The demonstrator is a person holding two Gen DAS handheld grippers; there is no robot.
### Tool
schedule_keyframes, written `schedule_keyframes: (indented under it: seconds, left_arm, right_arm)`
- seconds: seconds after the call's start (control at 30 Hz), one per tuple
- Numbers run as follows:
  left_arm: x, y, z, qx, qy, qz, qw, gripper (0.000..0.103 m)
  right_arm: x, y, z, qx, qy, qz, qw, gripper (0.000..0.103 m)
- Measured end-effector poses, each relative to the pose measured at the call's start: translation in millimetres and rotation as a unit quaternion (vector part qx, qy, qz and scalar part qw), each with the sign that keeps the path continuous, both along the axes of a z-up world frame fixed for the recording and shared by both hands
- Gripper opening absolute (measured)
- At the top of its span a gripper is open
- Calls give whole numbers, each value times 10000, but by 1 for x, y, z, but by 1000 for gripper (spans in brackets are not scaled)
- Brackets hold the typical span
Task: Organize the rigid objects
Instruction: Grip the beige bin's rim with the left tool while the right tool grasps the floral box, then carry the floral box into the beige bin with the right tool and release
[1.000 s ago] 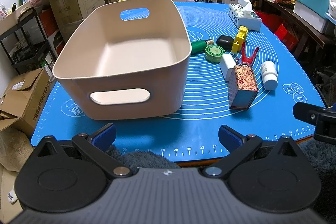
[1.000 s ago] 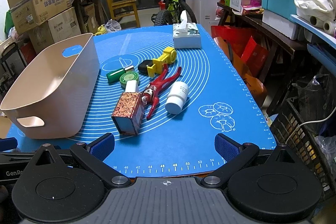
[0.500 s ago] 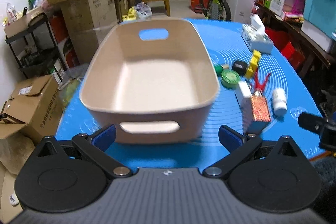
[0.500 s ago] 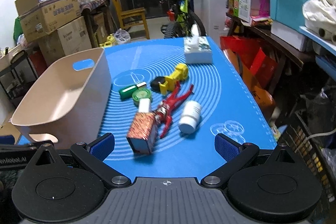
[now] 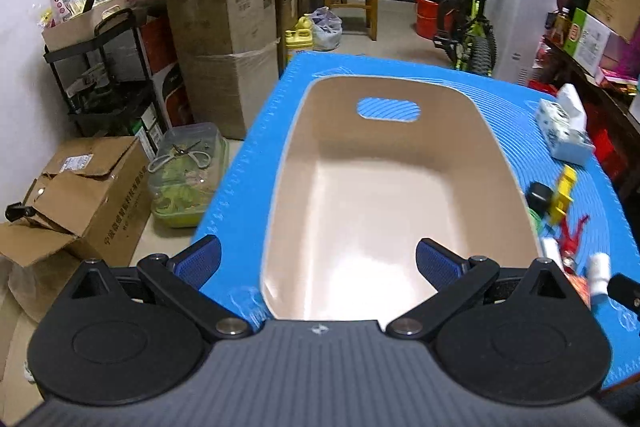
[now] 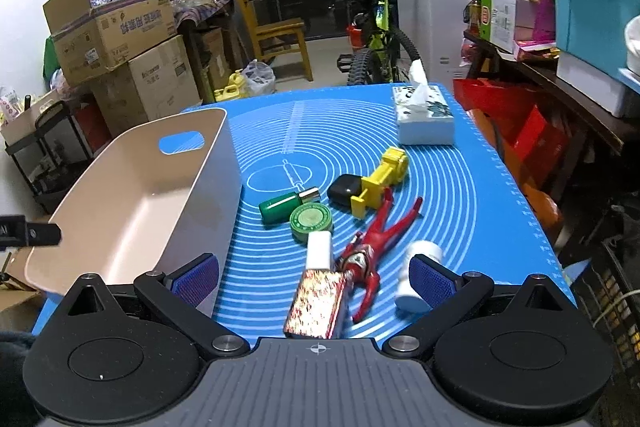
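Note:
An empty beige bin stands on the left of the blue mat. My left gripper is open and empty above the bin's near end. My right gripper is open and empty, just above a glittery red box with a white cap. Beside the box lie a red figure, a white pill bottle, a green round tin, a green tube, a black case and a yellow toy.
A tissue box sits at the mat's far right. Cardboard boxes, a black cart and a plastic tub stand left of the table. A bicycle, a chair and cluttered shelves lie beyond.
Both grippers have risen and moved forward over the table. The left one now looks down into the bin; the right one has closed in on the glittery box. Nothing was picked up.

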State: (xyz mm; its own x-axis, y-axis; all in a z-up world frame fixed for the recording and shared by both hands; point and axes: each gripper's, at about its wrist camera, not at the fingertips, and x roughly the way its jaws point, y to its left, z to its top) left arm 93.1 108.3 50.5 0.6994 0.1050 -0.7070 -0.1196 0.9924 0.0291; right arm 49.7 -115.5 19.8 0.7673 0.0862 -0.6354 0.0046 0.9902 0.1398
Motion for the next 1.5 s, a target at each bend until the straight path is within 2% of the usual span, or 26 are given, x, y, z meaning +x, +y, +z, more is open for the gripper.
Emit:
schedule_keyframes:
  seconds: [0.17, 0.27, 0.4, 0.6, 0.7, 0.77, 0.83, 0.9, 0.97, 1.03, 1.27, 1.5]
  left_arm:
    - [24, 10, -6, -23, 273, -314, 9991, 101]
    - [35, 13, -13, 78, 392, -352, 9986, 89]
    - [44, 23, -22, -10, 619, -336, 9975, 83]
    - [49, 36, -28, -132, 841, -318, 9959, 61]
    - [51, 37, -32, -201, 899, -285, 9953, 54]
    - [52, 39, -35, -215, 976, -224, 9947, 44]
    - [54, 40, -38, -193, 1059, -226, 9939, 27]
    - [55, 41, -38, -233, 1125, -239, 9931, 19]
    - [56, 42, -38, -232, 1118, -210, 9932, 18]
    - [56, 43, -38, -212, 1117, -172, 9934, 5]
    - [54, 44, -38, -249, 1068, -183, 9938, 4]
    - [54, 44, -39, -267, 1072, -228, 9936, 4]
  right_arm:
    - [24, 2, -16, -75, 264, 16, 9996, 96]
    - [33, 0, -29, -80, 510, -22, 9987, 92]
    - [42, 2, -42, -164, 745, 13, 9971, 86]
    - [50, 7, -52, -250, 953, 129, 9951, 77]
    - [53, 10, -55, -295, 1051, 196, 9938, 72]
    - [55, 14, -58, -346, 1129, 245, 9927, 68]
    - [57, 16, -61, -351, 1229, 270, 9914, 58]
    - [58, 17, -63, -375, 1253, 245, 9911, 51]
    - [59, 15, -63, -336, 1246, 224, 9914, 47]
    - [61, 14, -63, -297, 1275, 211, 9912, 46]
    - [63, 7, -64, -141, 1357, 56, 9906, 44]
    - [56, 7, -49, -79, 1112, 13, 9938, 44]
